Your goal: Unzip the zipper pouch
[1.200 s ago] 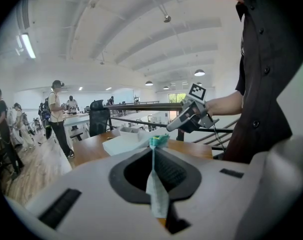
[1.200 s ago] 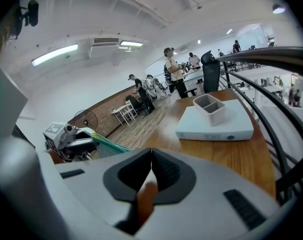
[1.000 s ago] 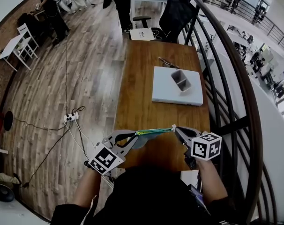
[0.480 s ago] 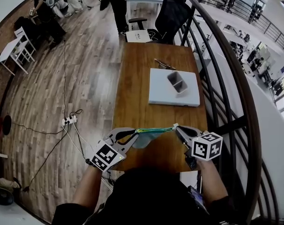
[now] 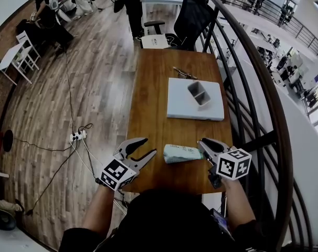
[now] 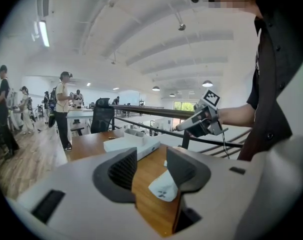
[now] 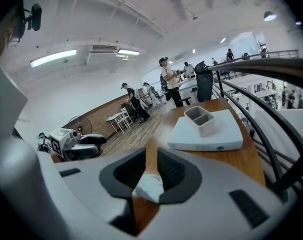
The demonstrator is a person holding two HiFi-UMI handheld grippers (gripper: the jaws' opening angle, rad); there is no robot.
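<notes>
Wood tabletop (image 5: 159, 109) shows between the left gripper's (image 5: 150, 146) fingers, just opened wide and holding nothing, the pale zipper pouch (image 5: 182, 153) lies flat just beyond their tips, its other end between the right gripper's (image 5: 202, 144) slightly parted, just-opened fingers, unpinched

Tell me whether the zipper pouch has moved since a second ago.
Yes: the zipper pouch dropped from above the table onto its top. Both jaws have just been opening: left gripper empty, right gripper loose around the pouch's end.
</notes>
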